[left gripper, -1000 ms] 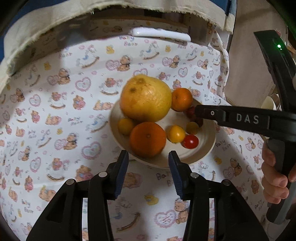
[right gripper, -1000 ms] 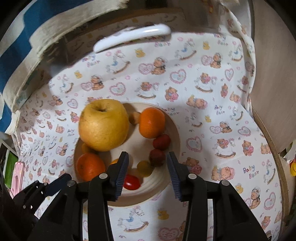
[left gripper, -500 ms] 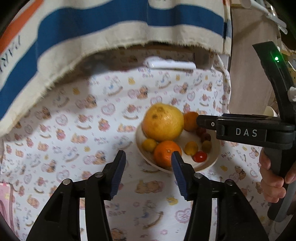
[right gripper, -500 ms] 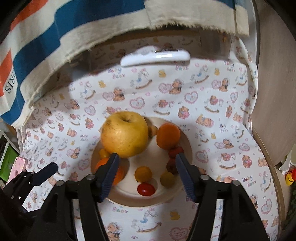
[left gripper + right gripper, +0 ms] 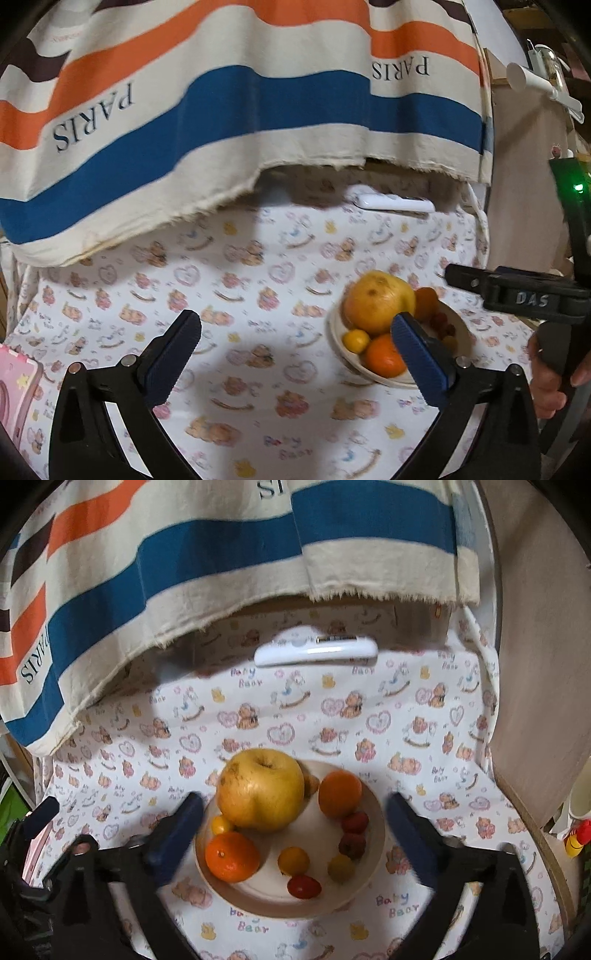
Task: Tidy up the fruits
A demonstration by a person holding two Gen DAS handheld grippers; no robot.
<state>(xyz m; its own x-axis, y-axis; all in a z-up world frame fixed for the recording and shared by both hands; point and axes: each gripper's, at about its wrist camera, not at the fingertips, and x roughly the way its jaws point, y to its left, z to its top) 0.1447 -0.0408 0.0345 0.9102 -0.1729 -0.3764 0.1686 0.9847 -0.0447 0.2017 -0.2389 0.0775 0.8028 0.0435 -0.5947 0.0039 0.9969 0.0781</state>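
Both wrist views look obliquely down at the cloth-covered table (image 5: 258, 280); both share the fruit plate (image 5: 373, 853)

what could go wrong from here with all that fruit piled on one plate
The big yellow fruit leans over the plate rim; bumping it might roll it onto the tablecloth.

The small tomatoes lie loose and could scatter if nudged.

Both claws, left and right, are opening with nothing between them; reaching together they might collide over the plate.

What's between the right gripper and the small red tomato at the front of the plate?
Nothing visible. The right gripper is empty, its jaws opening above the plate. The red tomato lies alone near the front rim, with no other fruit over it.
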